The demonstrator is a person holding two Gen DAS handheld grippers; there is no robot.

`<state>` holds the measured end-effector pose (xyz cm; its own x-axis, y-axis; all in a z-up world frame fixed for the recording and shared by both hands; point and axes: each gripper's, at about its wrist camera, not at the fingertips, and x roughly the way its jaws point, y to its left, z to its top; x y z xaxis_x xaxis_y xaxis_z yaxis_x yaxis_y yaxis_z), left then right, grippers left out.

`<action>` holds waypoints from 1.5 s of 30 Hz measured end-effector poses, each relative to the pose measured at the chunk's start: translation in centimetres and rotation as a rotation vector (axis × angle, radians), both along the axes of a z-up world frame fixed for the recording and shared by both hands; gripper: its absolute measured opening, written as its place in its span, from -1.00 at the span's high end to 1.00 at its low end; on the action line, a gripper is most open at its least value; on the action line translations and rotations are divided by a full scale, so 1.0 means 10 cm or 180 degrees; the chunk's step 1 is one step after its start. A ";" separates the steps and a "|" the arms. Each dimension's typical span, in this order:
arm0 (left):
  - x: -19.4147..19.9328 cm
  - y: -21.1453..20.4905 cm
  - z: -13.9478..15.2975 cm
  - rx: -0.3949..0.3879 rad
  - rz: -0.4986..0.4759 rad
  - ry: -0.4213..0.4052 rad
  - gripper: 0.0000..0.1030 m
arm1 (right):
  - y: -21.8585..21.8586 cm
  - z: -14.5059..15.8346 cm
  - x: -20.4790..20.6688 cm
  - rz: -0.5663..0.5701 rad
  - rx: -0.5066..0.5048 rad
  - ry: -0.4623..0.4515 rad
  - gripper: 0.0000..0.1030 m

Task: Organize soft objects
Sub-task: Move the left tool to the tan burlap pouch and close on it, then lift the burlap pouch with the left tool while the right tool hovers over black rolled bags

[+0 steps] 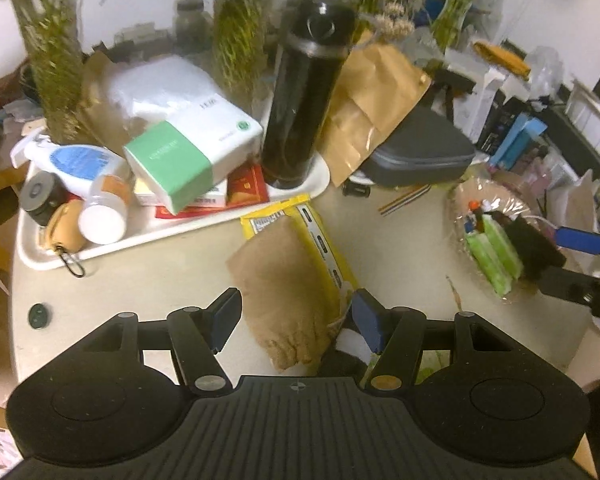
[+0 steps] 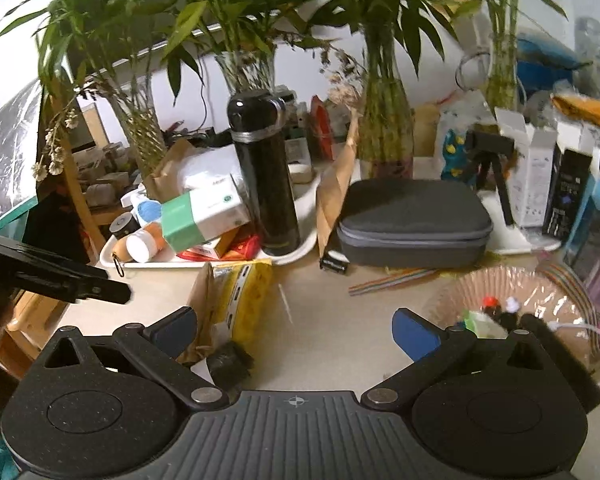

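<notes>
The left tool (image 1: pixel 296 316) is held open above a tan cloth pouch (image 1: pixel 284 292) lying on the desk (image 1: pixel 400 248) over a yellow packet (image 1: pixel 320 236). The right tool (image 2: pixel 296 332) is spread wide, empty.

Btwn the blue finger pads (image 1: pixel 226 316), a tan pouch (image 1: pixel 284 292) is seen over a yellow packet (image 1: pixel 320 236) w/ black-and-white label strip. Ahead: black flask (image 1: pixel 300 104), green-and-white box (image 1: pixel 172 168), white tray (image 1: pixel 172 232), grey case (image 2: pixel 412 220). Right of fingers: green packs (image 1: pixel 492 256).
</notes>
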<state>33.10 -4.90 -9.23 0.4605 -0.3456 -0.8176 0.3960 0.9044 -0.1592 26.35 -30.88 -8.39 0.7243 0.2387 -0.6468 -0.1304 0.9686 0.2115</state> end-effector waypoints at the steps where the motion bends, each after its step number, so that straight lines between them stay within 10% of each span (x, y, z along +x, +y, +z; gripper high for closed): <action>1: 0.04 -0.04 -0.03 0.0015 0.0006 0.0031 -0.17 | -0.02 -0.01 0.02 -0.0014 0.0024 0.0022 -1.00; 22: 0.57 -0.43 -0.54 0.0120 0.0520 0.0429 -0.13 | -0.24 -0.07 0.08 -0.0153 0.0331 0.0168 -1.00; 30: 0.62 -0.44 -0.65 0.0074 0.0520 0.0540 0.77 | -0.18 -0.06 0.09 -0.0124 0.0290 0.0154 -1.00; 45: 0.29 -0.15 0.13 -0.0287 0.0554 -0.0156 0.94 | -0.20 -0.10 0.11 -0.0235 0.0222 0.0180 -1.00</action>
